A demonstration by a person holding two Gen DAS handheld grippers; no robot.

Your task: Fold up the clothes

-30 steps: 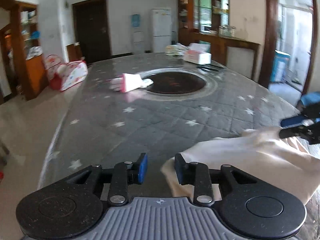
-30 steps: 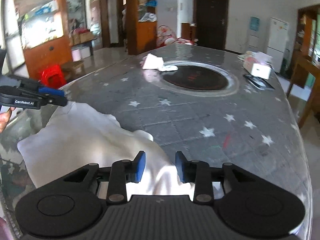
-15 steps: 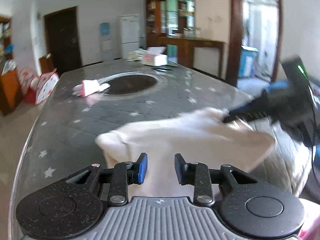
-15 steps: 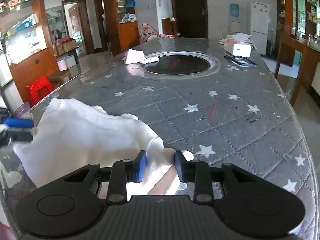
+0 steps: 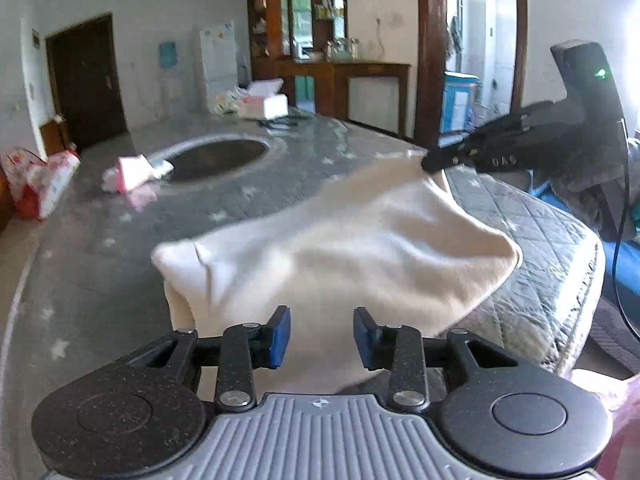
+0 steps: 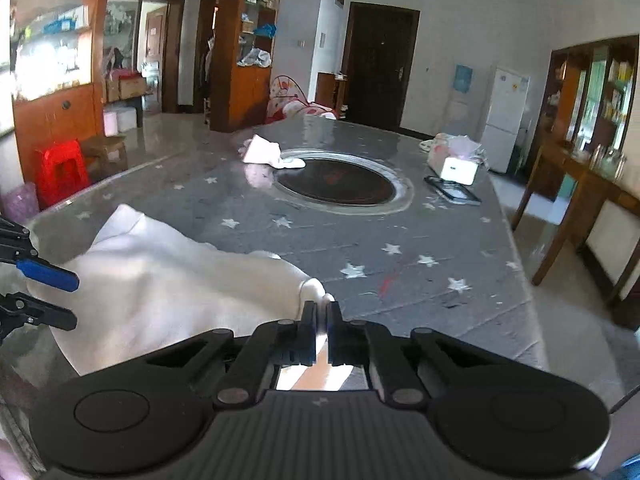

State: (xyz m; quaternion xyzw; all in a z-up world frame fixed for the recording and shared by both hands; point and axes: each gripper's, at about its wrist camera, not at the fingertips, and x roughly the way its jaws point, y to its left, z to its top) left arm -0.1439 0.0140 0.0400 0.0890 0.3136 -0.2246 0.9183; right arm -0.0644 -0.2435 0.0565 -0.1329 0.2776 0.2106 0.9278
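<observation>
Black grippers (image 5: 322,334) (blue pads (image 5: 280,336))

Your garment (image 6: 168,280) lies on the near end of the table (image 6: 420,240), between your two grippers: the left gripper (image 5: 320,334) sits at its near edge, the right gripper (image 6: 320,330) at its right corner. Beyond it, the round inset (image 6: 336,184) sits mid-table, a small folded cloth (image 6: 264,152) on its left, a tissue box (image 6: 456,160) and a phone (image 6: 454,194) on its right
</observation>
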